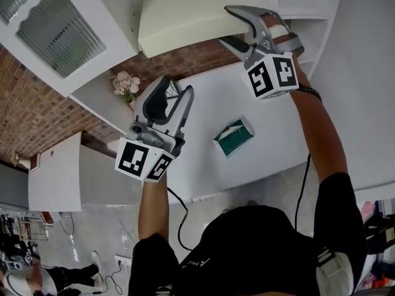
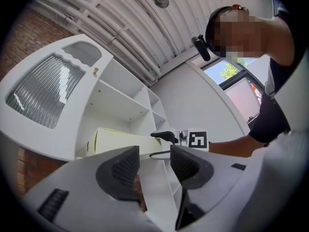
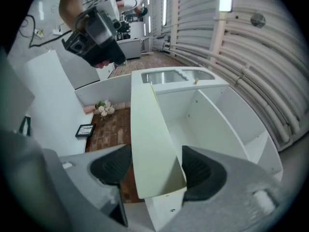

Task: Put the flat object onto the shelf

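Observation:
The flat object is a long cream box (image 1: pixel 182 23), lying level in front of the white cabinet's open shelf (image 3: pixel 193 124). My right gripper (image 1: pixel 225 24) is shut on the box's right end, and in the right gripper view the box (image 3: pixel 152 144) sits edge-on between both pads. My left gripper (image 1: pixel 177 85) hangs lower and to the left, apart from the box, above the white table (image 1: pixel 203 97). Its jaws stand partly apart with nothing between them (image 2: pixel 154 166). The left gripper view shows the box (image 2: pixel 123 140) at the shelf mouth with the right gripper (image 2: pixel 166 137) on its end.
The cabinet door with ribbed glass (image 1: pixel 58 32) stands open at the upper left. A vase of pale flowers (image 1: pixel 125 84) and a green tissue box (image 1: pixel 234 137) are on the table. A brick wall (image 1: pixel 37 116) runs behind. A small dark frame (image 3: pixel 86 130) rests by the flowers.

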Tool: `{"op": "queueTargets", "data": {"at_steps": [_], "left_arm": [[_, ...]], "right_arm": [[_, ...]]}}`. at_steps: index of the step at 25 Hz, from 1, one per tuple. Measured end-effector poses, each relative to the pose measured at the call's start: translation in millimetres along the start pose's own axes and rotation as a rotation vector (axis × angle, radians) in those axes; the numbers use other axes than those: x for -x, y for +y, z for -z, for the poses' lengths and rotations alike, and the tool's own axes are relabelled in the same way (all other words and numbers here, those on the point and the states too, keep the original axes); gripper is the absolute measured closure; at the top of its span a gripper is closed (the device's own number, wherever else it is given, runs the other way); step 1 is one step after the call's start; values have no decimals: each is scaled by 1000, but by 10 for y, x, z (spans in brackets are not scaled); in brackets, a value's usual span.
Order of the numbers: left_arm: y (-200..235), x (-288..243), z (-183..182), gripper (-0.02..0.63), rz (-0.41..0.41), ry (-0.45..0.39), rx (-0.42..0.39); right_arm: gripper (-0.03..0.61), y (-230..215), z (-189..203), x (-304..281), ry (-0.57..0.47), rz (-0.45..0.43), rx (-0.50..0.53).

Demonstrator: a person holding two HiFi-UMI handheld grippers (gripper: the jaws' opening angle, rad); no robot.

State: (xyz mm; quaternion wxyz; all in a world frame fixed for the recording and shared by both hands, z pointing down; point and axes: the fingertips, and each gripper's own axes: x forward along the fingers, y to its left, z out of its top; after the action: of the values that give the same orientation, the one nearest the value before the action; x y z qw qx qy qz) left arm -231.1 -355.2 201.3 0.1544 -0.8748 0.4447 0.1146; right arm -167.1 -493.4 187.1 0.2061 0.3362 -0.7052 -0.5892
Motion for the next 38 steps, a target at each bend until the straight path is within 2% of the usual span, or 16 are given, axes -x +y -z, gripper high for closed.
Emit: {"op": "queueTargets", "data": {"at_steps": [5,8,14,16,18,22,24,29,34,38], "left_arm": [[-24,24,-67,454,-23,-17,-14],[-83,17,-92,503,-25,-20,-20],[-261,8,-120,585,-15,-27,-21],[-346,23,-127,601,-16,-34,-17],[-454,48,-131,615,-13,-41,-13],[-685,91,-92,615,-3,-33,-19],[-799,109,-56,615,0,-28,-14],[-1024,170,67,615,1,-4,-8],[-1187,237,228,615,5,48,-10],[-1241,263,249,615,-10,47,16]], "right_arm": [[262,-78,-131,284,-76,19,-134],[262,-91,-267,511,-153,26,-234],[280,-54,-558,943,-344,-22,-577],[314,-27,-607,1082,-395,-35,-712],[361,28,-650,1217,-430,-53,-798],[480,244,-695,1413,-444,-83,-887],[519,393,-695,1492,-439,-99,-933],[568,689,-661,1657,-412,-141,-1080],[575,735,-645,1831,-446,-154,-1127],[575,725,-705,1951,-487,-176,-1173]]}}
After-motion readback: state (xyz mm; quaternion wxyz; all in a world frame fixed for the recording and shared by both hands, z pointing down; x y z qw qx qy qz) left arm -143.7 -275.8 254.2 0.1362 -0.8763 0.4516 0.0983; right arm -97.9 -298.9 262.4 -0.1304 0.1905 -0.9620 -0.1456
